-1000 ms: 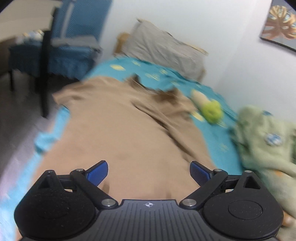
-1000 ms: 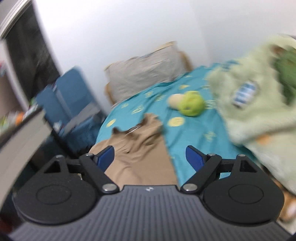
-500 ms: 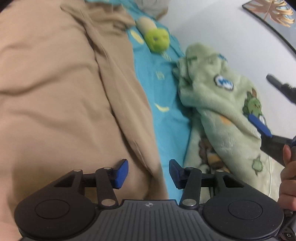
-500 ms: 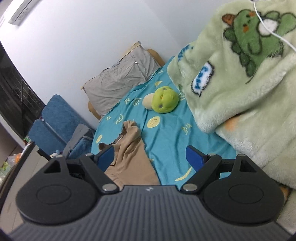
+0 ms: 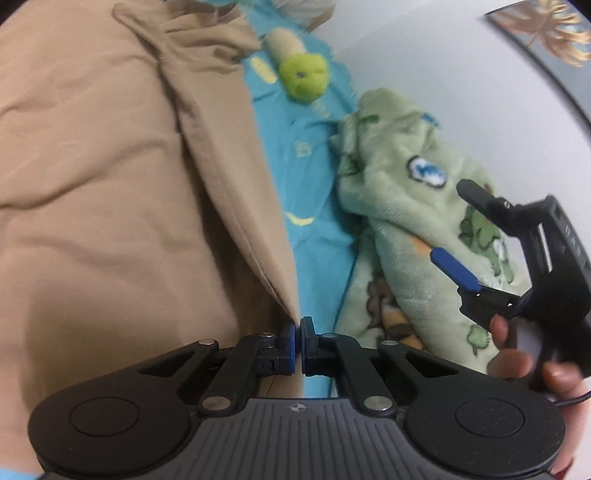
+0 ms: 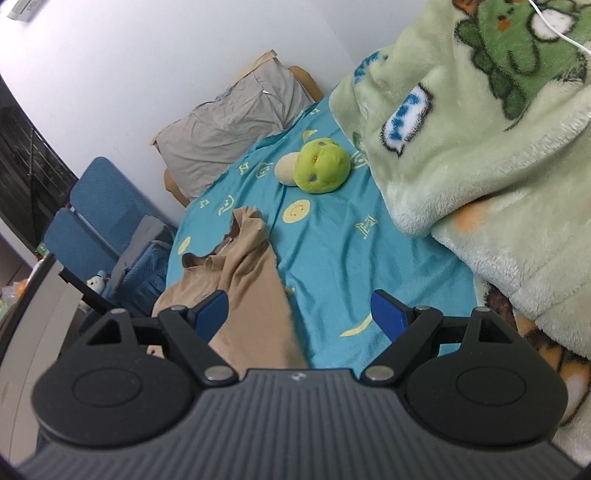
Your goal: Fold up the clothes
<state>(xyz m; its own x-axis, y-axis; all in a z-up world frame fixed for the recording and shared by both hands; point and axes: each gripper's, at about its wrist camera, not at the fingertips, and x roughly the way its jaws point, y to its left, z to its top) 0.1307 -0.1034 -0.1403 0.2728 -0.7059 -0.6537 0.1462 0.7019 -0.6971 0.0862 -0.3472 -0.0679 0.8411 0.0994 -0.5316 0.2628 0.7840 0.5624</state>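
The tan garment [image 5: 110, 177] is spread out on the blue bedsheet [image 5: 317, 229], and its near corner is pinched between the closed pads of the left gripper [image 5: 297, 345]. The right gripper [image 6: 299, 314] is held wide open with nothing in it, over the garment's edge, next to the green blanket [image 6: 480, 147]

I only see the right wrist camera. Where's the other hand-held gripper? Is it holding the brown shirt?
Observer: Yes. The left hand-held gripper is shut on the near edge of the brown shirt.
Operator: Who's holding my gripper?
Observer: The left camera shows a person's hand wrapped around the handle of the right hand-held gripper.
Operator: Anything on the wall?
Observer: A picture with golden leaves.
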